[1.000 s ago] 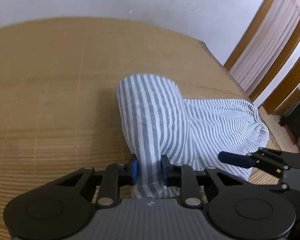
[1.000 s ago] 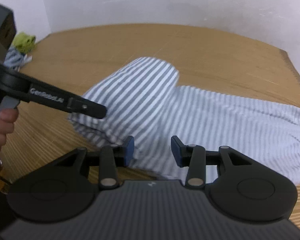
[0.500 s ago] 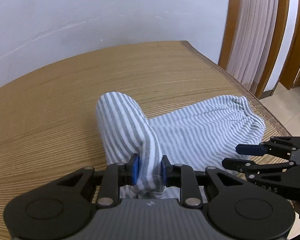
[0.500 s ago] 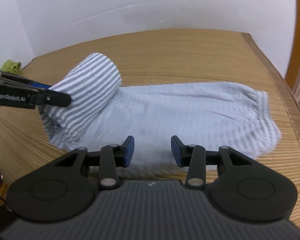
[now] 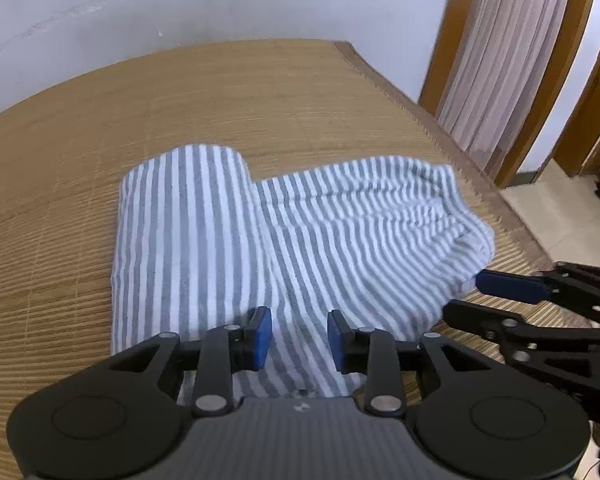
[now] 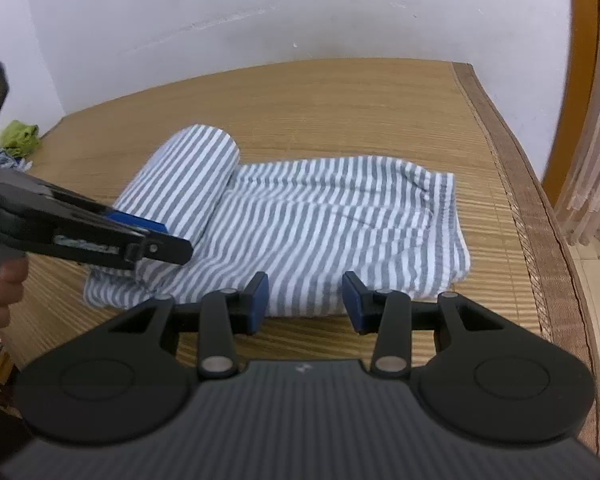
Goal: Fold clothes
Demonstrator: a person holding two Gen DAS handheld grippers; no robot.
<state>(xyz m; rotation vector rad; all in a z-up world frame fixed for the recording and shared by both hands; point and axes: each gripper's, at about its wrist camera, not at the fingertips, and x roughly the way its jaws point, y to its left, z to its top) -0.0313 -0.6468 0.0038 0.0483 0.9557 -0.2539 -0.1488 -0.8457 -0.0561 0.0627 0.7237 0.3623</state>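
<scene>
Right now my left gripper (image 5: 299, 334) hangs low over the near edge of the striped garment (image 5: 300, 240). Its jaws have just been opening; cloth lies under the gap, but the blue pads no longer press on it, so it holds nothing. My right gripper (image 6: 305, 300) hovers at the garment's near hem, jaws partly apart and empty, with nothing between them. The garment lies on the woven mat (image 6: 340, 112), its left end folded over in a soft, rounded flap, the wider part spread flat to the right. I judge the main risk is that flap: it looks puffy and uncreased, so it may spring back or slide open. If I pull the left gripper away carelessly, a pad could snag the cloth and drag the fold askew.
</scene>
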